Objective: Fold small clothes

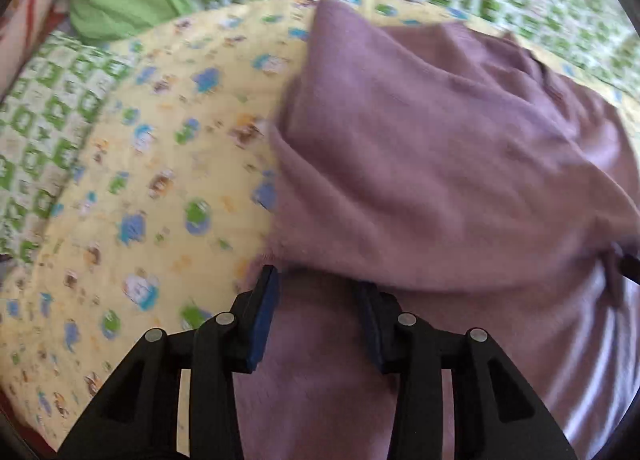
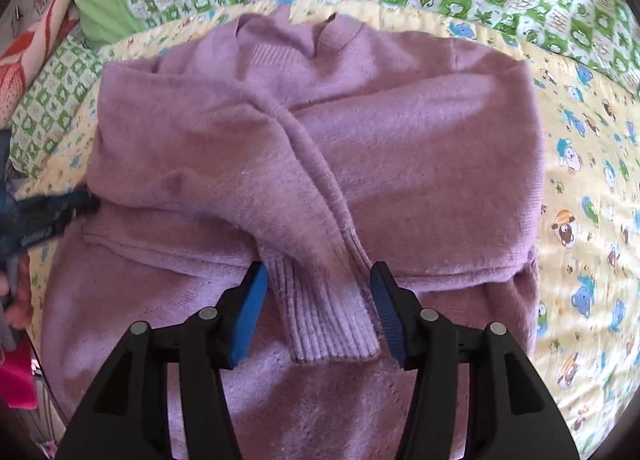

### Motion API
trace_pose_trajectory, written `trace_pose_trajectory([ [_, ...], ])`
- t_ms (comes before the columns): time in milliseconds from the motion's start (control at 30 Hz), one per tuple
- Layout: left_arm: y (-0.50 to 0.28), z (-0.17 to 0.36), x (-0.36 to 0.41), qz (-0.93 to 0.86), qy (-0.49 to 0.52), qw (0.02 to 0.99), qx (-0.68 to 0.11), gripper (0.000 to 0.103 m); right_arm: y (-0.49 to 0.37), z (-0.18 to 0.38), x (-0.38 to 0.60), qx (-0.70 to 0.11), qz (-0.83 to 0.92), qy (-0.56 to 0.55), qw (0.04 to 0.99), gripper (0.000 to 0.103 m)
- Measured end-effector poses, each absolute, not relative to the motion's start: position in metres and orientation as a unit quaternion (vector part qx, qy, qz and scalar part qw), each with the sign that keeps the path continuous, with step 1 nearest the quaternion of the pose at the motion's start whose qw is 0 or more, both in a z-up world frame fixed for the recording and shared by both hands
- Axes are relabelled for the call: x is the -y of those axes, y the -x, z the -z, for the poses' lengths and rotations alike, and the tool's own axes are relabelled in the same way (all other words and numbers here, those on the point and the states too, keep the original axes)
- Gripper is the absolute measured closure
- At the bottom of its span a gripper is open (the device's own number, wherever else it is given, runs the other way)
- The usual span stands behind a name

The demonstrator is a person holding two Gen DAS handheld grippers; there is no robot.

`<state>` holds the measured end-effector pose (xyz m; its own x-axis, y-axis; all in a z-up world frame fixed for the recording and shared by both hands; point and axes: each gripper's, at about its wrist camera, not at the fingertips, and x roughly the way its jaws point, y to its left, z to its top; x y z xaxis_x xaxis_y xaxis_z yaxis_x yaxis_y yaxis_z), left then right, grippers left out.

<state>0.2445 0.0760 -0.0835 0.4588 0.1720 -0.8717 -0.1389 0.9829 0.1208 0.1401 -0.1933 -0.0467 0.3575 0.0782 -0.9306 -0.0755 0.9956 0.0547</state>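
Lying sleeves-crossed on the yellow blanket (image 2: 580, 188), the purple sweater (image 2: 312, 148) sits under both grippers' parted, empty jaws.

Both wrist views close above bed, angled down, sharing purple sweater (image 1: 440, 160) (image 2: 320, 140)

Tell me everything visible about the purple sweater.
The purple sweater is fuzzy knit, with a ribbed collar and ribbed cuff. It lies flat on the yellow printed blanket, one sleeve folded diagonally across the body. The right tool, open, straddles the cuff. The open left tool sits at its left edge.
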Motion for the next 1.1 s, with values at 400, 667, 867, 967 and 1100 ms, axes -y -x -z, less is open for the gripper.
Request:
trace_pose_trajectory([
  [400,-0.260,0.087,-0.122,-0.167,0.109,0.837,-0.509,0.081,-0.165,-0.099,0.171,-0.317,-0.060,0.167,0.931,0.096],
  [667,-0.248,0.089,-0.139,-0.179,0.149,0.833,-0.502,0.083,-0.149,0.004,0.193,-0.448,-0.071,0.192,0.870,0.096],
  [867,-0.232,0.098,-0.168,-0.195,0.203,0.818,-0.502,0.067,-0.117,0.046,0.199,-0.521,-0.104,0.143,0.835,0.096],
  [967,-0.225,0.091,-0.169,-0.182,0.204,0.820,-0.504,0.067,-0.115,0.052,0.206,-0.548,-0.111,0.105,0.822,0.093],
  [1100,-0.198,0.061,-0.170,-0.129,0.254,0.826,-0.486,0.068,-0.115,0.033,0.209,-0.559,-0.114,0.064,0.819,0.081],
])
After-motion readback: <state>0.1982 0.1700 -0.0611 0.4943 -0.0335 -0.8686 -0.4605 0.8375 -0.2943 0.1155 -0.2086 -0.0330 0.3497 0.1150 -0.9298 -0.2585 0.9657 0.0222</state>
